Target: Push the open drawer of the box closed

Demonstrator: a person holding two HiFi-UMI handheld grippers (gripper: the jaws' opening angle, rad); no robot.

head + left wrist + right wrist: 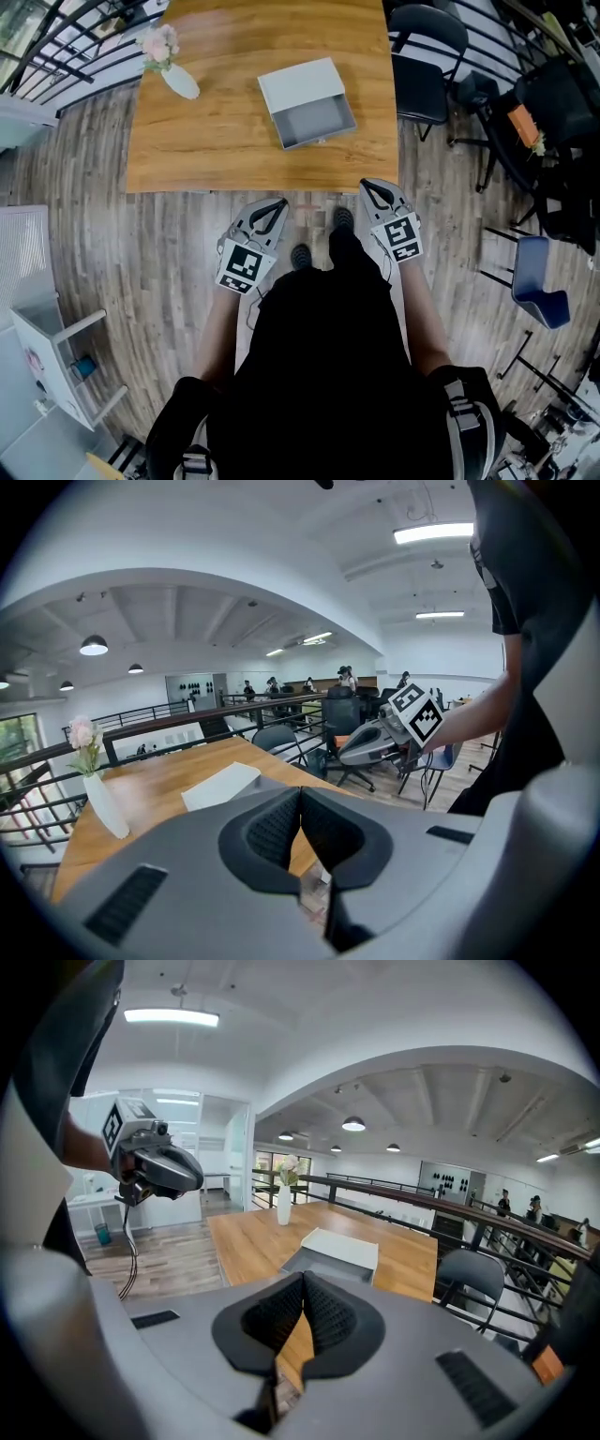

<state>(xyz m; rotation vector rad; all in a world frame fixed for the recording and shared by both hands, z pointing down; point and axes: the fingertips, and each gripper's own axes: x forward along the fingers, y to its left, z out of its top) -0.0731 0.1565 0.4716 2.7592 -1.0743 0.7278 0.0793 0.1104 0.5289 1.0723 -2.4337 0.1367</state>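
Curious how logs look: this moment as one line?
drawer open | left gripper shut, empty | right gripper shut, empty | neither touching drawer

Head overhead, gripper views apparently sharing box (pixel 302 86)

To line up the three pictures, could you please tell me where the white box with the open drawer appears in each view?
Head view: white box at upper centre on the wooden table, its drawer open toward the near edge.
Left gripper view: white box just left of centre.
Right gripper view: white box at centre, open drawer facing the camera.
Shared landmark: the vase of pink flowers, left of the box in every view.
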